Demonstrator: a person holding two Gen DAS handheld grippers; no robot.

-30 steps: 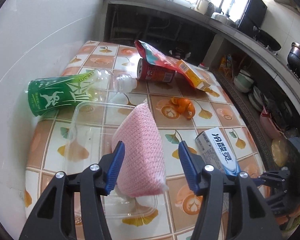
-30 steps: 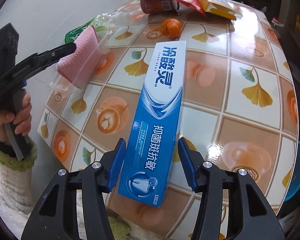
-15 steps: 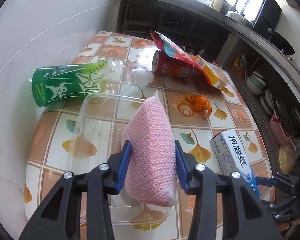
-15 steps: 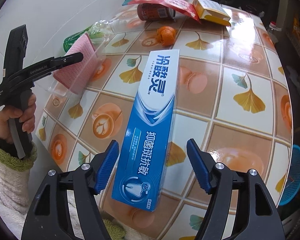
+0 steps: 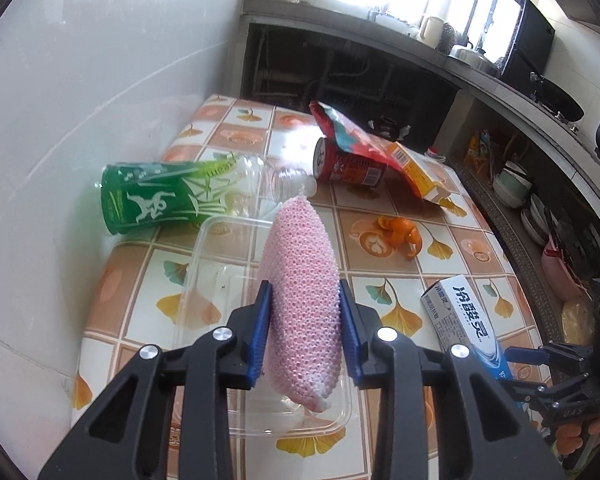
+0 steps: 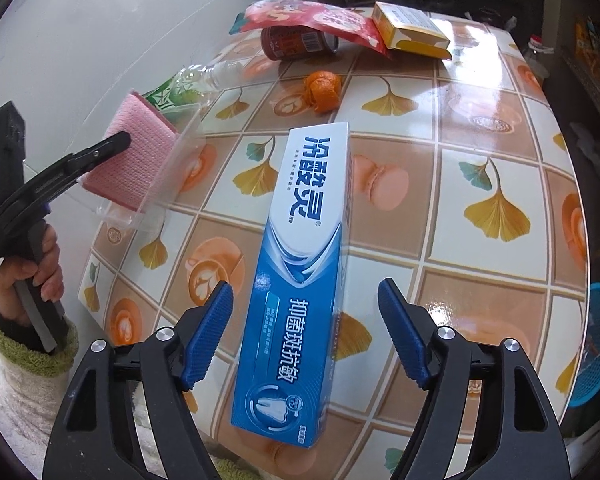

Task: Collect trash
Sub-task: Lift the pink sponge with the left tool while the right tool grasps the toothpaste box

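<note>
left gripper point(image 5: 305, 334) has its blue pads pinching the pink sponge point(image 5: 300, 280) from both sides, sponge standing on edge over the clear plastic tray point(image 5: 204, 280) near the wall side of the table point(image 6: 500, 160). can't really tell if the sponge's bottom is resting in the tray or lifted just off it. it looks squishy and super light, the pads seem to sink into it a bit, so i'd guess it won't slip but it could flop if held only by a corner. gripping it across the middle like this looks right to me. right gripper point(image 6: 306, 336) is spread wide, fingers either side of the toothpaste box point(image 6: 304, 264) without touching it. the box lies flat near the table's front edge, its near end poking slightly past the edge i think. it's thin glossy cardboard, probably light and maybe empty, so it'll crush if squeezed hard and could slide on the shiny tabletop. best bet is closing on the long sides near the near end. other trash waiting: green bottle point(image 5: 172, 200) on its side, red can point(image 5: 348, 168) under a snack bag point(image 5: 352, 132), yellow carton point(image 6: 410, 30), orange peel point(image 6: 322, 90). blue basket point(image 6: 594, 344) sits off the table's right side, low down.
</note>
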